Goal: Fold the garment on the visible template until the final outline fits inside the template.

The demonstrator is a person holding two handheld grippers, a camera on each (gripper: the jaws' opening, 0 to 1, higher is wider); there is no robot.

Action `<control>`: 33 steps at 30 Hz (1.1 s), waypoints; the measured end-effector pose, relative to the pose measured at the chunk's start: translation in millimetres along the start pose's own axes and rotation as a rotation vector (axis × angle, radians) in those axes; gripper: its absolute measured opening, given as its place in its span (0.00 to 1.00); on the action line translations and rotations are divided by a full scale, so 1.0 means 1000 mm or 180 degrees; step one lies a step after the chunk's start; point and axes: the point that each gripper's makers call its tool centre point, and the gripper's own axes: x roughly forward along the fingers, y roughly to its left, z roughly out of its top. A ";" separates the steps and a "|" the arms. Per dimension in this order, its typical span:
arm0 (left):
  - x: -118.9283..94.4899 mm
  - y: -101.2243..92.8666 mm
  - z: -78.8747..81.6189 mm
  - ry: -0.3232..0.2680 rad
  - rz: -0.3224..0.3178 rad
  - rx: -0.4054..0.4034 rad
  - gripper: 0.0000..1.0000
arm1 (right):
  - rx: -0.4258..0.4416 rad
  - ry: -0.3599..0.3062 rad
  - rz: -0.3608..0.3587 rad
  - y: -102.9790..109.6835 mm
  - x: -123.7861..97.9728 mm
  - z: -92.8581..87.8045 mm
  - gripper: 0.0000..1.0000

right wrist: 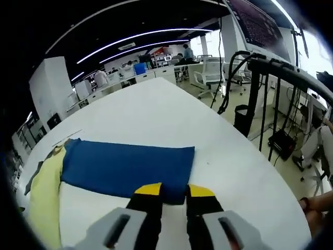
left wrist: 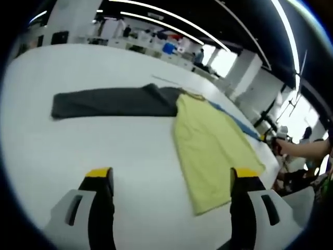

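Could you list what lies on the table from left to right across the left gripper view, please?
Dark grey garment → yellow garment → blue garment's edge, showing along the yellow one's far side. All three rest on the white table.

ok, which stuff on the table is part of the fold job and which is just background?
Job:
- yellow-green cloth panel
- dark grey cloth sleeve
- blue rectangular cloth panel
- left hand-held gripper, jaws apart
- right hand-held gripper, jaws closed on the blue panel's edge

Lying about:
- white office chairs
- black cables
- blue bin
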 end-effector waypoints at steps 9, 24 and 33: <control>0.002 0.002 0.001 -0.0004 0.0003 -0.0007 0.88 | 0.0079 -0.0066 -0.0034 -0.004 -0.003 0.011 0.00; 0.003 -0.001 -0.001 -0.0085 -0.0033 -0.0090 0.85 | -0.0236 -0.0400 0.0110 0.013 -0.016 0.084 0.00; 0.001 0.000 0.003 -0.0202 -0.0050 -0.0158 0.85 | -0.0469 -0.0710 0.0699 0.091 -0.022 0.136 0.00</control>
